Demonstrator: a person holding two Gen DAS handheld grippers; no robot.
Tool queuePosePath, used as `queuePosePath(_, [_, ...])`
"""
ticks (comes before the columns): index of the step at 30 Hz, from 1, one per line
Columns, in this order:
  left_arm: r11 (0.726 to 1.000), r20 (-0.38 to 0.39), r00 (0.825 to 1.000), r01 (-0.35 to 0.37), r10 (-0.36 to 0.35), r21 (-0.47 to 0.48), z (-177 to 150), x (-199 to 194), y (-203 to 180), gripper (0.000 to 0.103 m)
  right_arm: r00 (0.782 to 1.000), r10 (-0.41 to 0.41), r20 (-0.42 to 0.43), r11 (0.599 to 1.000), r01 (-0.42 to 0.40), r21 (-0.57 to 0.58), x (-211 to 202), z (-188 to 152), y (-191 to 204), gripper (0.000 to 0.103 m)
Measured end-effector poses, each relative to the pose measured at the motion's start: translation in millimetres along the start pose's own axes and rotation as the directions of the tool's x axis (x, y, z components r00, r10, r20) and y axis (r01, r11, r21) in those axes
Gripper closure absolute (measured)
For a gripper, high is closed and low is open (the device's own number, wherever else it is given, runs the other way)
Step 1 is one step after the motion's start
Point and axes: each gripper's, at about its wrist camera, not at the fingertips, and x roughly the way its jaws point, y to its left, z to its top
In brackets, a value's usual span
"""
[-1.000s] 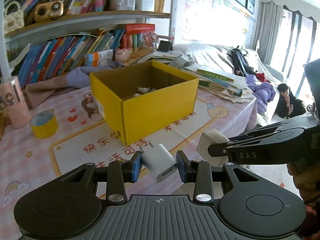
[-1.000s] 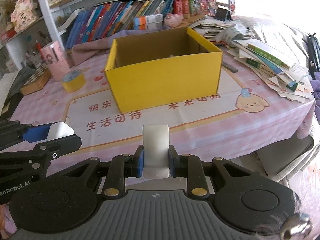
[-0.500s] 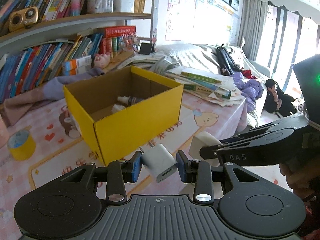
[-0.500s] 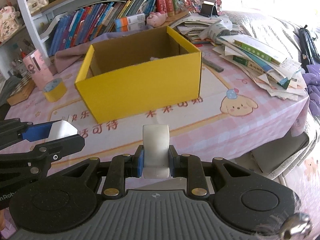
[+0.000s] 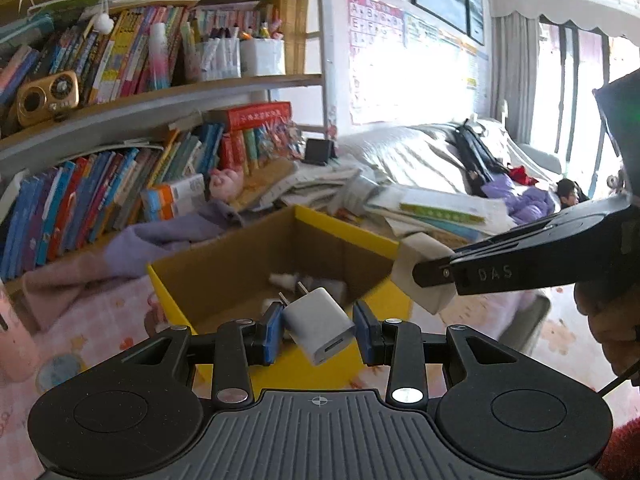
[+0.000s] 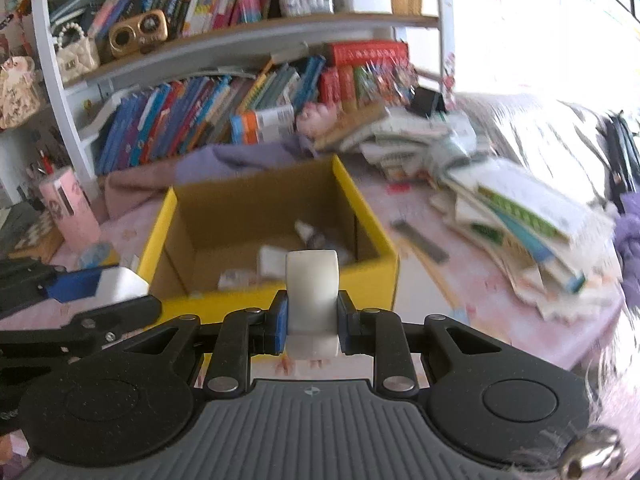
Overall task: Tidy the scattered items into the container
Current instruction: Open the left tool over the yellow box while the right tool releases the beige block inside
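Since half a second ago I have carried both grippers forward, and the yellow cardboard box (image 5: 280, 264) now sits right beneath them rather than ahead on the table. My left gripper (image 5: 318, 326) is clamped on a white USB wall charger (image 5: 318, 320), tilted, its two metal prongs pointing up and away over the box's open top. My right gripper (image 6: 312, 316) is closed on a white roll of tape (image 6: 312, 292) held on edge, smooth and rounded at the top, just above the box's near wall.

The left wrist view shows the right gripper from the side, with the roll (image 5: 424, 276) poking out at the box's right corner; the right wrist view shows the left gripper's blue pad and the charger (image 6: 120, 284) at the box's left corner. Only the right view looks well down inside: plain brown cardboard with a few small whitish items (image 6: 276, 260) on the floor, too blurred for me to name, possibly small bottles. The box's outside is glossy yellow. The pink patterned tablecloth (image 6: 480, 280) lies under it.
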Motion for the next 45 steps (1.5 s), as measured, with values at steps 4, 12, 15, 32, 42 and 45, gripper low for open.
queuePosePath(4, [0.999,0.001,0.999,-0.037,0.037,-0.019,11.0,21.4,8.3,0.067,0.999,0.033,0.011,0.999,-0.033,-0.043,23.7,25.7,-3.0,0.081])
queuePosePath(12, [0.991,-0.074,0.99,-0.123,0.119,-0.052,12.6,66.8,22.2,0.067,0.993,0.116,-0.035,0.986,-0.12,-0.12,84.4,60.4,-0.6,0.081])
queuePosePath(15, [0.987,-0.115,0.982,-0.155,0.15,-0.037,11.2,82.7,25.4,0.067,0.985,0.155,-0.08,0.977,-0.165,-0.136,113.9,67.4,5.0,0.081])
queuePosePath(32, [0.97,-0.272,0.935,-0.241,0.229,-0.013,4.1,129.0,30.6,0.064,0.911,0.235,-0.34,0.919,-0.322,-0.227,211.2,73.2,36.2,0.08])
queuePosePath(42, [0.945,-0.202,0.926,-0.326,0.318,-0.004,7.8,114.1,21.7,0.03,0.919,0.247,-0.307,0.921,-0.321,-0.22,210.2,76.5,32.8,0.063])
queuePosePath(45, [0.939,-0.183,0.924,-0.343,0.335,-0.011,10.2,104.4,21.5,0.028,0.929,0.251,-0.273,0.921,-0.316,-0.229,200.6,79.2,34.1,0.057])
